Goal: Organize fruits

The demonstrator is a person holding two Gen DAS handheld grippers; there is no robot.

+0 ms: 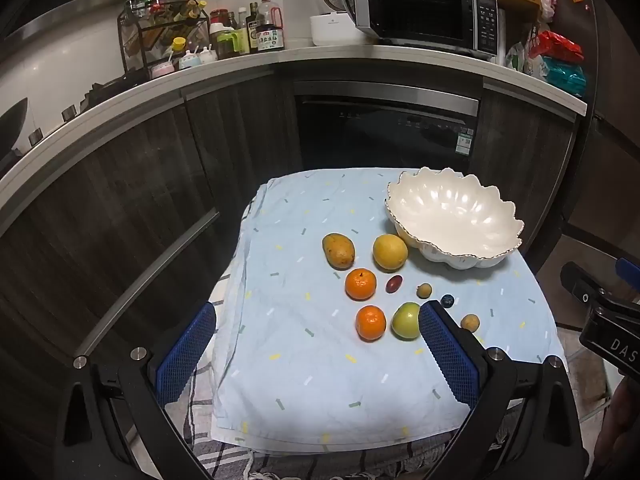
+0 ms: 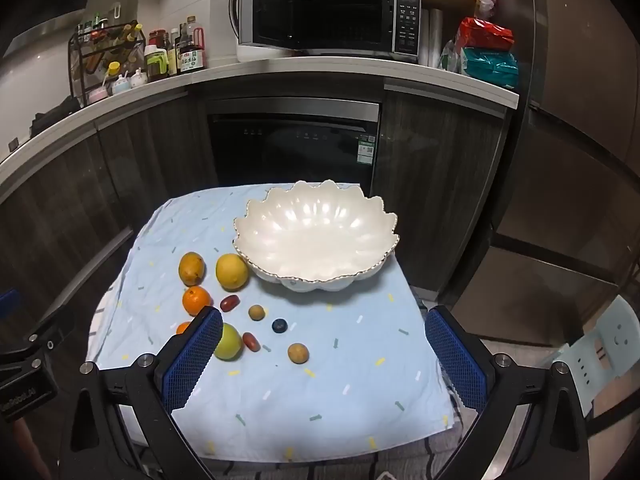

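Both claws hang released and empty above the near edge of the table. The left claw (image 1: 316, 354) has its blue pads spread wide, and the right claw (image 2: 324, 354) is spread just as wide.

The fruit lies on the pale blue cloth (image 1: 304, 392), ahead of both claws and left of the white scalloped bowl (image 2: 316, 236), which sits empty at the far right of the cloth. From the left claw the fruit is straight ahead and a little right; from the right claw it is ahead and to the left, while the bowl faces that claw almost directly.

Nearest are the green apple (image 1: 405, 320) and an orange (image 1: 371, 322), side by side. The left claw looks the nearer to them. Its right pad hides part of the apple in the left view.

Farther off lie a second orange (image 1: 360, 283), a mango (image 1: 339, 251) with its long axis running near to far, and a yellow lemon (image 1: 390, 252) just beside the bowl's left wall. Small pieces are scattered between: two red dates (image 2: 230, 303), two brown longans (image 2: 298, 353) and a dark blueberry (image 2: 279, 325).

Nothing stands between the claws and the fruit. I judge the close spacing the main hazard: wide pads closing on the apple could nudge the orange or a date.
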